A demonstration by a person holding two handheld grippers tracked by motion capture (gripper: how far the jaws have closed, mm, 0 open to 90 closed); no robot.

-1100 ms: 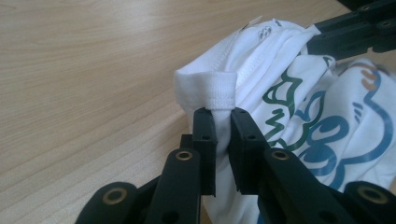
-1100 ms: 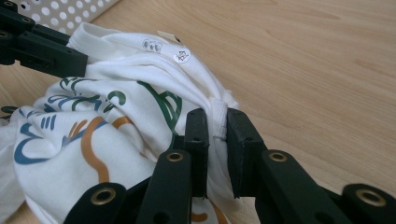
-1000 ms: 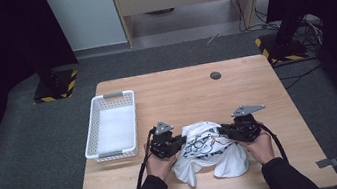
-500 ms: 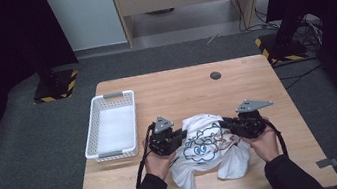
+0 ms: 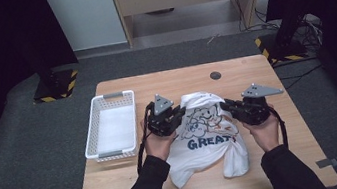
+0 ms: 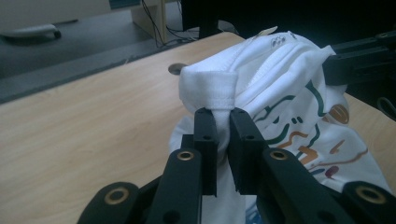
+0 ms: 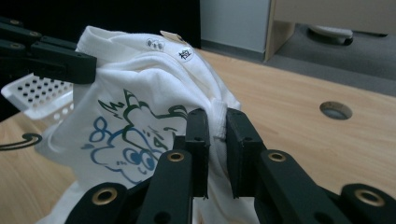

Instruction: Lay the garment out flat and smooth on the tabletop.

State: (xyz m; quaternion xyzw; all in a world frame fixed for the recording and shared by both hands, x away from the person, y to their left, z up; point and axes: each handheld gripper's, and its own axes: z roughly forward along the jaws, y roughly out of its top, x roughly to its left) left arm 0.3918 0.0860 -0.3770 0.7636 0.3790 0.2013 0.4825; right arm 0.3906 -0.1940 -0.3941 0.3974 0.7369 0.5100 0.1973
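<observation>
Tools both pinch the white T-shirt [image 5: 205, 129] — left tool [image 6: 223, 122] on the collar band, right tool [image 7: 216, 122] on a shoulder fold — lifting its top off the surface [image 5: 253, 69], basket [image 5: 110, 126] at nine o'clock. Spreading seems underway; next, pull the grips apart evenly.

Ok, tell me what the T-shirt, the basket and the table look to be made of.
T-shirt: soft white knit fabric, likely cotton; it drapes and creases, with a ribbed hem bunched in the left hand-held gripper and a printed cartoon.
Basket: white rigid plastic, judging by its perforated walls and moulded rim.
Table: light wood or wood-look laminate, matt, with visible grain.
</observation>
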